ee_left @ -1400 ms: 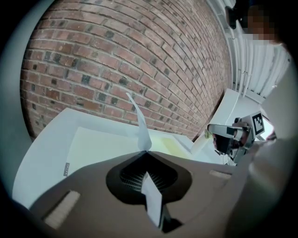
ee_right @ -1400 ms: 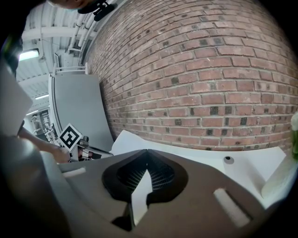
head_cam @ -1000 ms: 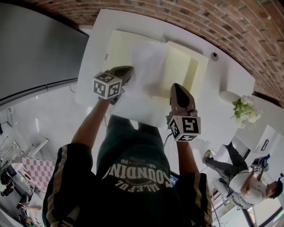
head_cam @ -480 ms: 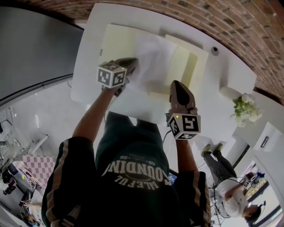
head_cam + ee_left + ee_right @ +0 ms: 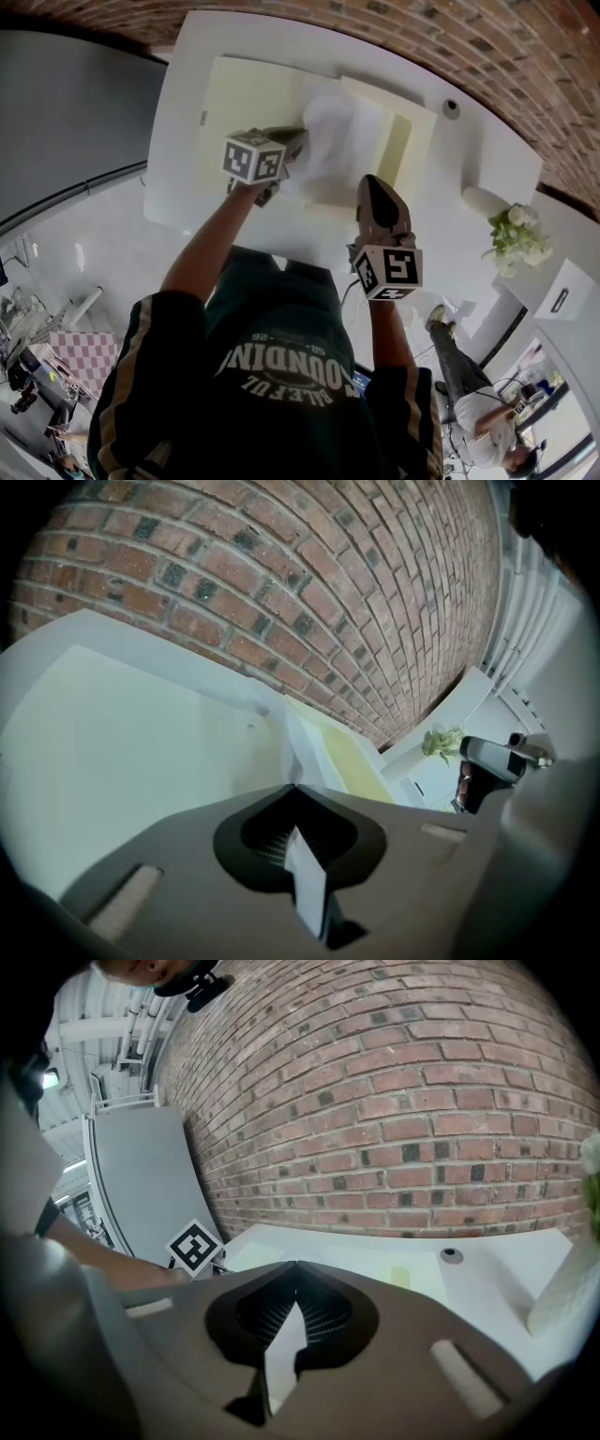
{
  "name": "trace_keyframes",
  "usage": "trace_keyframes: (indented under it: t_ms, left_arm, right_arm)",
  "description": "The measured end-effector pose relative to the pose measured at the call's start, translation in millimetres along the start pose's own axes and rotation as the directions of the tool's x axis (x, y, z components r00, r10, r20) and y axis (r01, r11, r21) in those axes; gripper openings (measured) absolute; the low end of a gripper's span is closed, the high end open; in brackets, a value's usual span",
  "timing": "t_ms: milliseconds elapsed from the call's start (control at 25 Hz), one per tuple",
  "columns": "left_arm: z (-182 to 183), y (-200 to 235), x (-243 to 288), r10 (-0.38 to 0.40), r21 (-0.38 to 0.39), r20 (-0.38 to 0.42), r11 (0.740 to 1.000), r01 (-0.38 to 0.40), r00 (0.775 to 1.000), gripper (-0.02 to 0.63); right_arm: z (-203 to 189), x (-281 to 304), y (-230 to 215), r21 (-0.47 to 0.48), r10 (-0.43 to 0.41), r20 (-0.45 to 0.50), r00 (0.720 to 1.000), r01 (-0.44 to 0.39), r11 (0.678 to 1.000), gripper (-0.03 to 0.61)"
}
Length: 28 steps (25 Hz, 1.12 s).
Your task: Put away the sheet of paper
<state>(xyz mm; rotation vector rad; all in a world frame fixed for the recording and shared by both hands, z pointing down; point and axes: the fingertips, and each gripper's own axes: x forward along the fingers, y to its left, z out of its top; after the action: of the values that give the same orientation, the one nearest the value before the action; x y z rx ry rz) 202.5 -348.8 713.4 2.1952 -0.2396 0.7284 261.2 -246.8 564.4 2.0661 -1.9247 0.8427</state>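
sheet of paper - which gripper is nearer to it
Left. The left gripper is shut on the sheet of paper at its left edge; the right gripper is by its near edge, not gripping it.

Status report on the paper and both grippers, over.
Left gripper shut on the sheet of paper, over the pale yellow folder. Right gripper shut, empty, beside it. Nothing else on the folder.

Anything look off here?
The sheet of paper is rumpled and bowed, not flat: the left gripper pinches its edge and holds it askew over the open yellow folder.
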Motion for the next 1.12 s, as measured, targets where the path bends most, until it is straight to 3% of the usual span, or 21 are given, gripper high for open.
trace_keyframes:
  t_ms: [600, 880, 960, 1120]
  left_arm:
    - [-8, -27, 51, -0.012, -0.031, -0.055, 0.999, 0.011, 0.998, 0.012]
    - [-13, -33, 70, 0.041, 0.001, -0.087, 0.999, -0.041, 0.995, 0.017]
    - [-16, -35, 73, 0.047, 0.006, -0.105, 0.999, -0.047, 0.993, 0.036]
    - [-24, -42, 79, 0.036, 0.013, -0.167, 0.999, -0.034, 0.985, 0.134]
  right_arm:
    - [-5, -7, -17, 0.032, -0.024, -0.001, 1.0, 0.024, 0.999, 0.0]
    - [-5, -12, -23, 0.05, -0.043, 0.007, 0.999, 0.042, 0.998, 0.0]
    - [-7, -15, -25, 0.05, -0.047, 0.007, 0.999, 0.047, 0.998, 0.0]
    - [-5, -18, -26, 0.047, -0.053, 0.016, 0.998, 0.052, 0.998, 0.0]
